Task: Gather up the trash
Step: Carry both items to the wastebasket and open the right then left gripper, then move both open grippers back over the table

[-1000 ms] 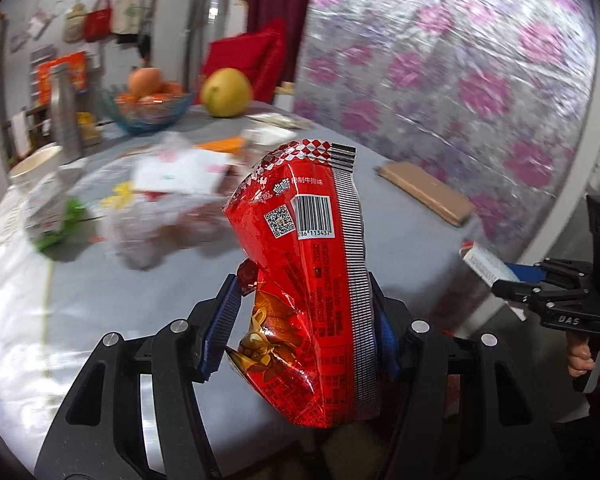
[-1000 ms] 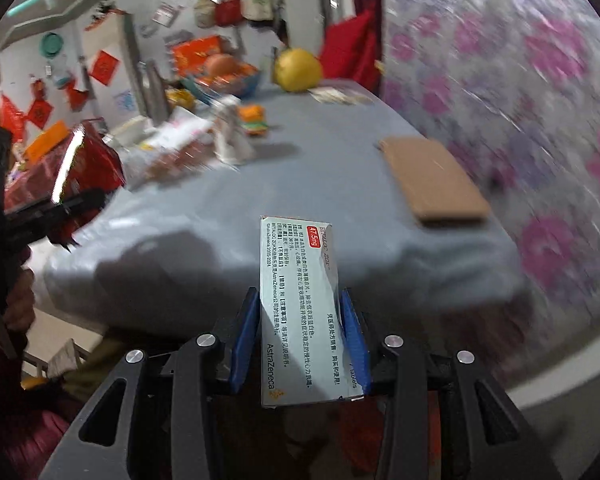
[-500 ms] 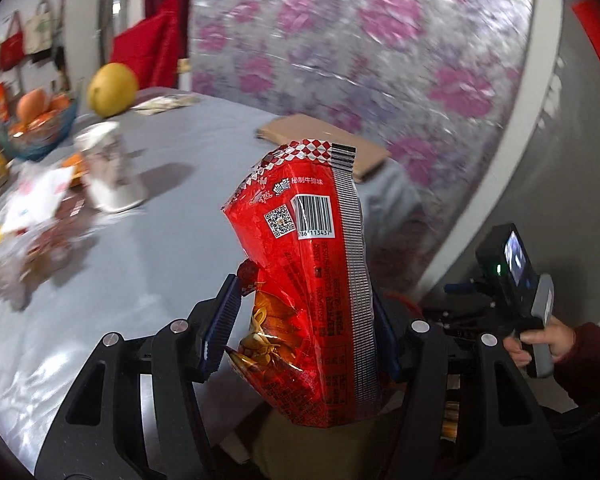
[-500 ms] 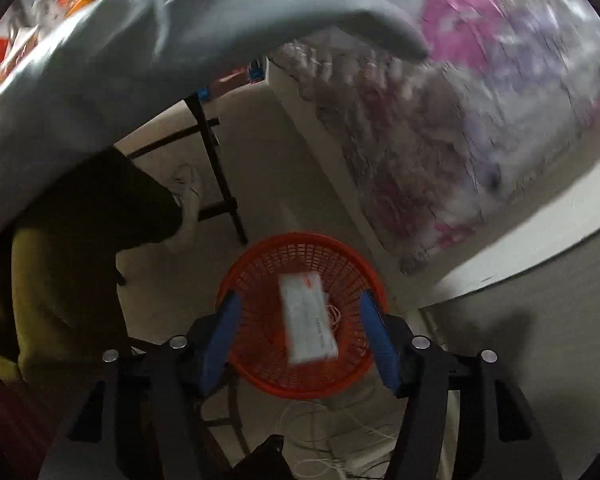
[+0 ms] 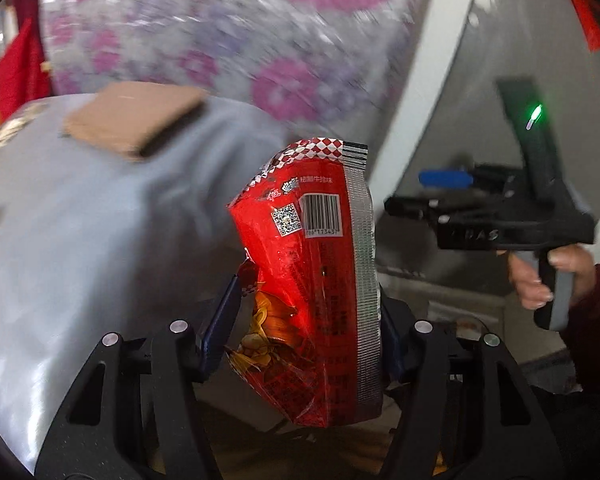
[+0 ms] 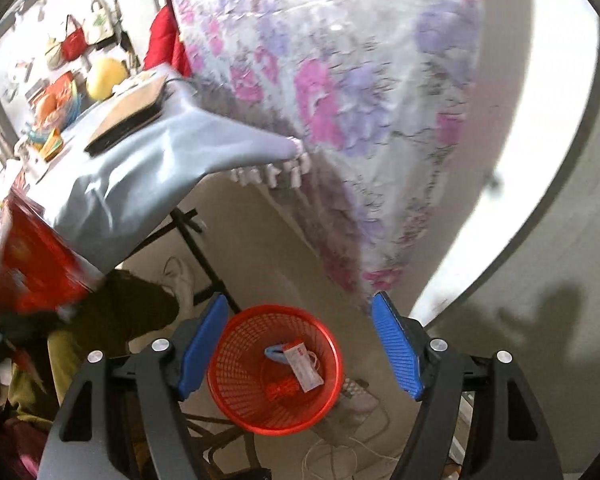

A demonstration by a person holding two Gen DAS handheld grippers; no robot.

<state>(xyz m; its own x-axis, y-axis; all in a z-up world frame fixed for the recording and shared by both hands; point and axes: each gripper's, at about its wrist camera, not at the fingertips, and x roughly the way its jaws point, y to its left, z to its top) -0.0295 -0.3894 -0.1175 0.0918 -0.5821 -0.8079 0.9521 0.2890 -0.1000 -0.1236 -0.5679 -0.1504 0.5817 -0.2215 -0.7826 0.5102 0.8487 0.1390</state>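
Two handheld grippers are showing, each seen from its own camera. The left gripper (image 5: 306, 332) is clamping a red snack bag (image 5: 316, 276) between its blue pads, and its jaws have just been opening a little while the bag is still sitting between them. The bag is standing upright, with a barcode and a checkered top edge facing the camera, and it is hanging in the air past the edge of a table (image 5: 80, 240) draped in a grey cloth. A brown flat box (image 5: 134, 118) is lying on that table near the corner. Off to the right in this view, a hand (image 5: 540, 276) is gripping the handle of the right gripper (image 6: 300, 346). From the right camera, that gripper is pointing down at the floor with its jaws standing wide apart and nothing between them; they have just been opening. Below the gap, a red mesh basket (image 6: 236, 400) is sitting on the floor, and a small white packet (image 6: 302, 366) is lying inside it beside some red scraps. The snack bag is also showing at the left edge of this view, blurred, above a person's dark trouser leg. Behind everything, a wall covering printed with pink and purple flowers is filling the background.
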